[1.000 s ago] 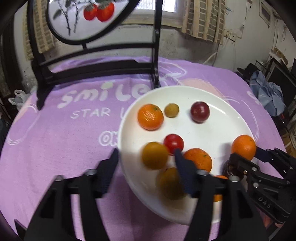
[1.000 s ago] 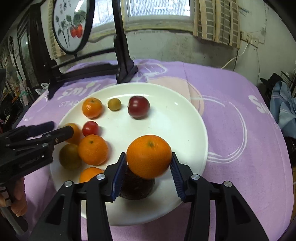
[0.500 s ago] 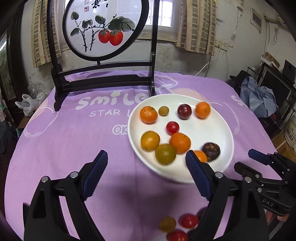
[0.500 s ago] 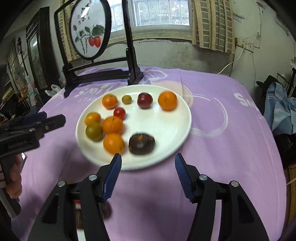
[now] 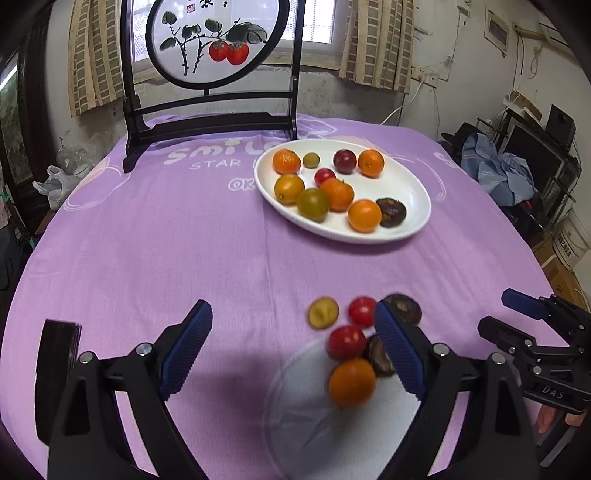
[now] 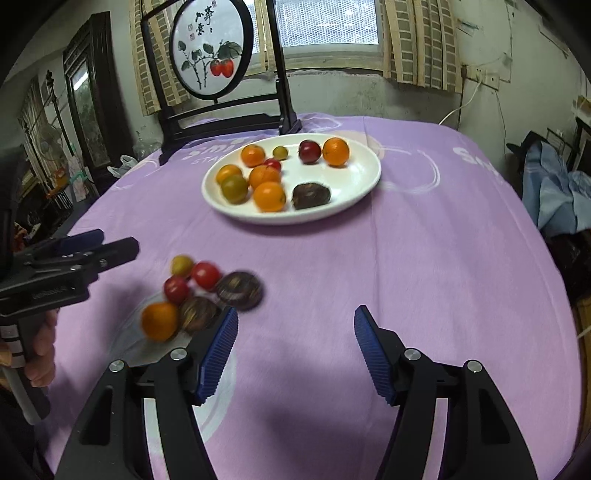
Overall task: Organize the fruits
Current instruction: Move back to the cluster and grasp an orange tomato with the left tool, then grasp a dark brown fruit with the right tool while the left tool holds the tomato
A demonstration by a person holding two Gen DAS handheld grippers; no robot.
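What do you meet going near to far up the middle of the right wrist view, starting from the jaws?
Right gripper, then bare purple tablecloth, dark brown fruit on the white plate, dark red fruit, black stand, window.

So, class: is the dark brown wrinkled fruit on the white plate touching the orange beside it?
Touching. The left wrist view shows the dark brown wrinkled fruit pressed against the orange, no plate white between.

White plate on lettered purple tablecloth.
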